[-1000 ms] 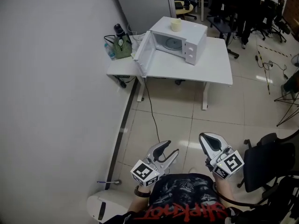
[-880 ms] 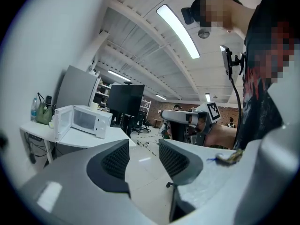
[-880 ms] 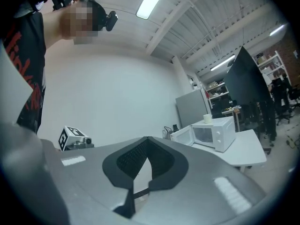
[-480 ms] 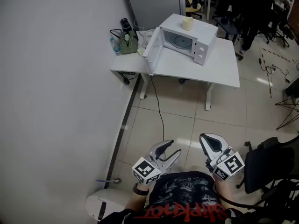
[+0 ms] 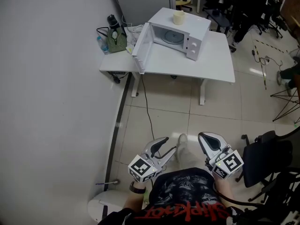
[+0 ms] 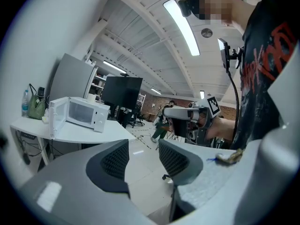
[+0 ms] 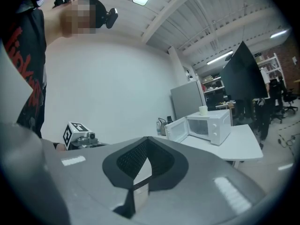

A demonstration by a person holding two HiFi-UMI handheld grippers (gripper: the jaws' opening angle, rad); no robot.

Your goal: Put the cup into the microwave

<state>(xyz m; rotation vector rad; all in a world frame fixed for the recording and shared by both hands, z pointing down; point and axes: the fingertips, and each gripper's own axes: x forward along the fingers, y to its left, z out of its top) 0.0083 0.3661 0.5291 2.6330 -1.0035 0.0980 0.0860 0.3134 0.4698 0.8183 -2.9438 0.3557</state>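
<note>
Looking down from the head view, what takes up the most room?

– The tiled floor [image 5: 164, 107], with a white bench [image 5: 211, 60] standing on it against the wall [image 5: 47, 102].

And next in size?

– A black chair [image 5: 260, 158] by the person's right side, well apart from the bench. Then the white microwave [image 5: 197, 41], which sits along the bench's far edge. Its door [image 5: 142, 41] is swung wide open toward the bench's left edge.

Where are the tools?

– Both are low in the view, close to the person's shirt and well apart from the bench. The left hand-held gripper [image 5: 169, 144] has its jaws a little apart, and its own view shows only floor in the gap. The right hand-held gripper [image 5: 204, 137] has its jaws closed together, tip against tip, with nothing between them.

Anything smaller on the bench?

– A green bag [image 5: 116, 41] at the far left corner, with a clear bottle [image 5: 100, 43] just beside it.

And the cup?

– The pale cup [image 5: 178, 17] stands upright on top of the microwave, near the far edge of its roof, not inside.
</note>
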